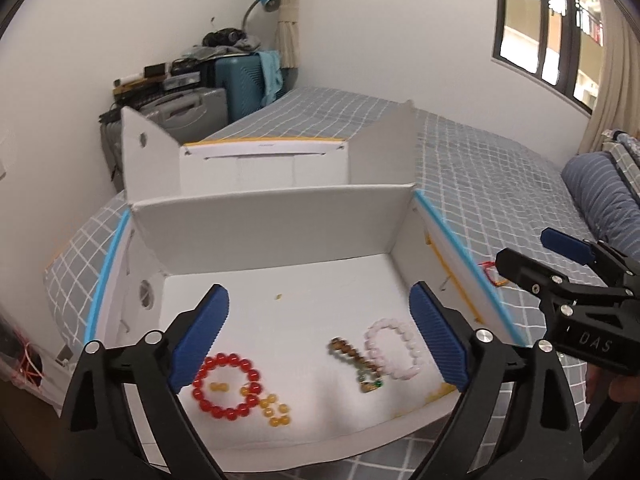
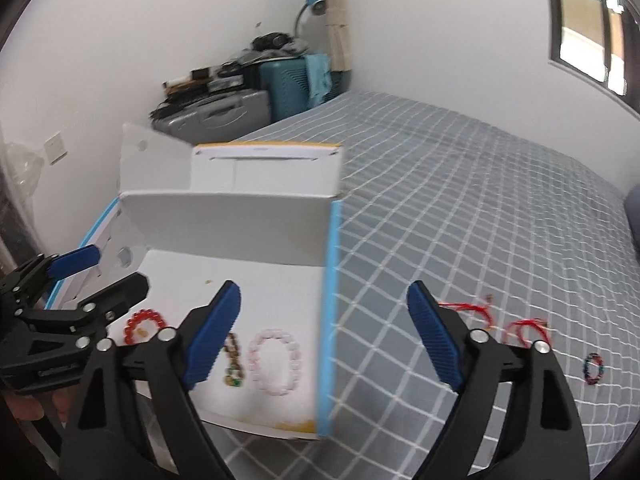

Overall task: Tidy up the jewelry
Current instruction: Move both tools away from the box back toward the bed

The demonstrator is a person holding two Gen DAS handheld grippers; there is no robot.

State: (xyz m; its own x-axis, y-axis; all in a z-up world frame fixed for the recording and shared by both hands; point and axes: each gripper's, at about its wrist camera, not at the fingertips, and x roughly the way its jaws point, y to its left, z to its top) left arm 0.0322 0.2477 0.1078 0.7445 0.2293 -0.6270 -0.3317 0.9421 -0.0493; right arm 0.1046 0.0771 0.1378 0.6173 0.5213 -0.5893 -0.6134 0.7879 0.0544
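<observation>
Four bracelets lie inside the white box (image 1: 280, 216) on the bed (image 1: 480, 184): red bracelet (image 1: 226, 386), amber beads (image 1: 276, 410), brown strand (image 1: 356, 364), pink bracelet (image 1: 394, 348). Red cords (image 2: 524, 328) and a dark bracelet (image 2: 595, 368) lie on the bedspread beside it. Left gripper (image 1: 320, 336) and right gripper (image 2: 324, 336) hover with fingers spread wide, empty.

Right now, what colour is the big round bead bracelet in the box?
Red; the bead bracelet shows best in the left wrist view, inside the white box.
</observation>
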